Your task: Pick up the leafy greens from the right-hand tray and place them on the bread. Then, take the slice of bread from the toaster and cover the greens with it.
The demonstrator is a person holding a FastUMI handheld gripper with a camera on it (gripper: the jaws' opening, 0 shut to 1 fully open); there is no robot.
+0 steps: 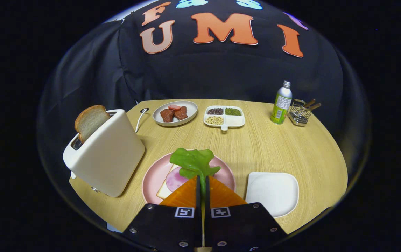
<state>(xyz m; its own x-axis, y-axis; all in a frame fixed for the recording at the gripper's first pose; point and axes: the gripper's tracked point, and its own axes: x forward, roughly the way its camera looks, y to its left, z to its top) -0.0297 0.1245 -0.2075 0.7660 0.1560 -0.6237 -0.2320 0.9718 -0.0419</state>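
A: Wooden tabletop (277,147), pale grain, round-edged, black cloth behind. What's nearest?

B: Low centre of the frame: the gripper (202,183), its fingers pinched together on the stem of the leafy greens (194,161). The leaf stands up just ahead of the tips, over the pink plate (150,180).

A: Handling?

B: My guess is very light, limp and thin. The stem looks the firmest place to hold, as it is held now; the blade would likely fold or tear.

A: Appearance?

B: Bright green, ruffled edge, glossy. Beneath it on the plate lie the bread (164,191) and a pink round slice.

A: Further out?

B: Lower right, the white tray (274,190). Left of centre, the toaster (107,154) with its slice of bread (89,120) sticking up, not yet taken. Far side: plate of meat (175,112) and a divided dish (224,116).
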